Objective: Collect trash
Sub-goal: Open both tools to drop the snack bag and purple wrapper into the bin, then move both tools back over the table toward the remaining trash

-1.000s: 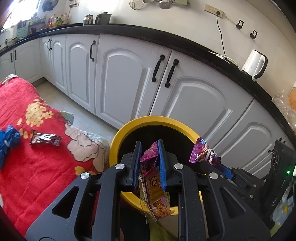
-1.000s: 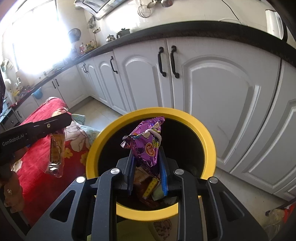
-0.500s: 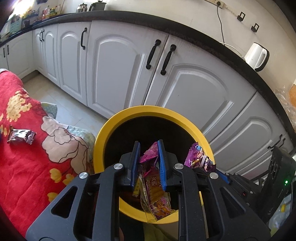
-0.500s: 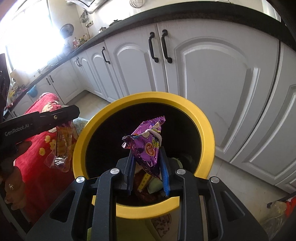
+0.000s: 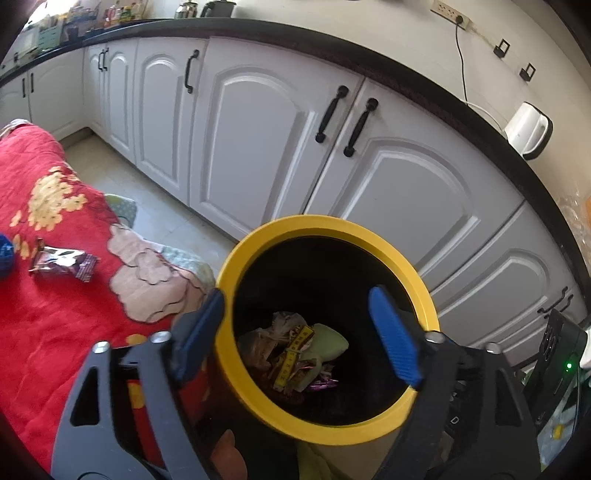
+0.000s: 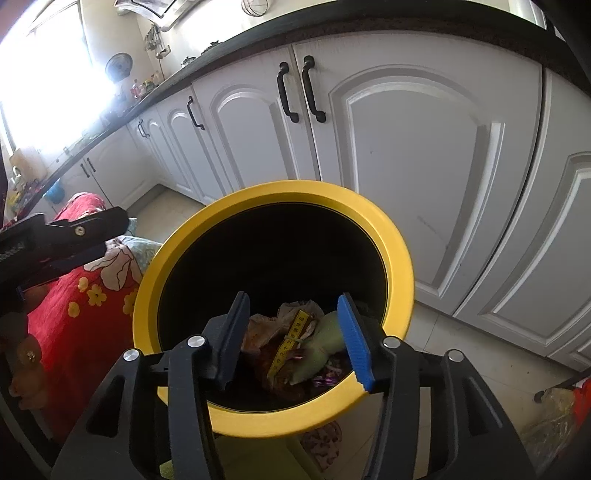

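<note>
Opening over bin (image 5: 424, 295): left claw (image 5: 295, 332) wide, right claw (image 6: 295, 332) narrower, both empty.
Left view only: wrapper (image 5: 62, 260) far left on cloth (image 5: 55, 332).

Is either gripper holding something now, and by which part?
Nothing is held. Left gripper and right gripper are opening, empty, above the yellow-rimmed black round bin.

White cabinet doors (image 5: 255, 147) with black handles (image 5: 328, 114) run along under a dark desk (image 5: 424, 96), which curves away toward a bright window (image 6: 40, 85). A white electric kettle (image 5: 530, 129) stands on that desk at the right, its cord leading up to a wall socket (image 5: 452, 14). Small bottles and jars (image 5: 114, 11) crowd the far end, beside a metal pot (image 5: 186, 9). A red quilt with yellow and pink flowers (image 5: 48, 295) fills the lower left. Pale floor tiles (image 5: 147, 206) show between the quilt and the cabinets.
</note>
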### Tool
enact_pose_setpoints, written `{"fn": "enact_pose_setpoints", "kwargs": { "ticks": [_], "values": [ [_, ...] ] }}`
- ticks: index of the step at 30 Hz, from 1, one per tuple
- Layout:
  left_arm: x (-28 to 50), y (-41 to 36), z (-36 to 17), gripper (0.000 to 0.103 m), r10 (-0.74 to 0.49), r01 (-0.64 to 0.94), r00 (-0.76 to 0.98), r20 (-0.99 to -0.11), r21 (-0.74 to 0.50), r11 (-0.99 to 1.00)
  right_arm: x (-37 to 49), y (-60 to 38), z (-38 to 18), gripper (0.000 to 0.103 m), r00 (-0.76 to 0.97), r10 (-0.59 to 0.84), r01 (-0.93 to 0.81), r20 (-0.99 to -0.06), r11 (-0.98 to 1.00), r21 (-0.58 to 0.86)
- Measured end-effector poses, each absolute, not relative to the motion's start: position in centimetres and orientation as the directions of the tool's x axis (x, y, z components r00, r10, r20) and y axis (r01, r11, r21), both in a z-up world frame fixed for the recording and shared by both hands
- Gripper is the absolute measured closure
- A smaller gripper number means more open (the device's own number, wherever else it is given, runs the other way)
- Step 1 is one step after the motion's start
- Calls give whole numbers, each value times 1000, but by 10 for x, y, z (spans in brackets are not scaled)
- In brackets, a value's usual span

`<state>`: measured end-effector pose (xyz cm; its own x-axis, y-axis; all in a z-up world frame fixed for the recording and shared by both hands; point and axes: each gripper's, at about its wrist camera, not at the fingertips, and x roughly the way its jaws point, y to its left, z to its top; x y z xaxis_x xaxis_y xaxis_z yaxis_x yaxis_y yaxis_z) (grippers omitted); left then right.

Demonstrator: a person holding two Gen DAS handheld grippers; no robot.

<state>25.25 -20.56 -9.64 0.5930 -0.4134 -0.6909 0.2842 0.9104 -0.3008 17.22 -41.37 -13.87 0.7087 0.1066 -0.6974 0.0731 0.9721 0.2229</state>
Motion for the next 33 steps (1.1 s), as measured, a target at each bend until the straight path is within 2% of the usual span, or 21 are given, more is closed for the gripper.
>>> {"fn": "enact_pose_setpoints", "kwargs": {
  "ticks": [3, 33],
  "values": [
    [248, -192, -91, 11, -404, 257, 610, -681, -313, 914, 171, -413, -135, 46, 716, 110, 71, -690, 971, 229],
    [197, -89, -36, 11, -261, 130, 770, -581, -258, 957, 161, -347, -83, 38, 763, 220, -88, -608, 967, 239]
  ]
}}
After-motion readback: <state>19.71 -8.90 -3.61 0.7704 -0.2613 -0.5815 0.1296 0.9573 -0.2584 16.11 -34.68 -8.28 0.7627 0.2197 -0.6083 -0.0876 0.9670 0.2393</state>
